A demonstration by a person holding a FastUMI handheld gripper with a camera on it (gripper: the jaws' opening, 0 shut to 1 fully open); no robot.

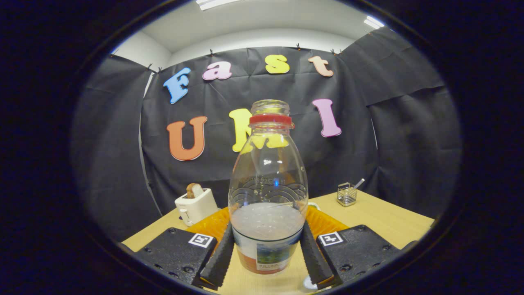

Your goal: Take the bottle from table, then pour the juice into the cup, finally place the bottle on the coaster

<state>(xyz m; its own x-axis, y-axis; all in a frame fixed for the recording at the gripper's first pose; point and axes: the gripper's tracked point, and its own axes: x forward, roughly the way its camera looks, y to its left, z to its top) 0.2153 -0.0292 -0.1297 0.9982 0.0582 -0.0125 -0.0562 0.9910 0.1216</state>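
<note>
Now the gripper [267, 250] clamps both fingers on the uncapped bottle [268, 192] — grasp step; next, a lift toward the cup.

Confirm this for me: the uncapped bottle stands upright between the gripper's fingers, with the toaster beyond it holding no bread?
Not quite. The gripper view shows a slice of bread sticking up from the toaster. The rest holds: the uncapped bottle stands upright between the fingers of the gripper.

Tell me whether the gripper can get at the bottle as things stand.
Probably yes: the bottle stands upright between the fingers of the gripper, one on each side of its lower body, with nothing in between.
</note>
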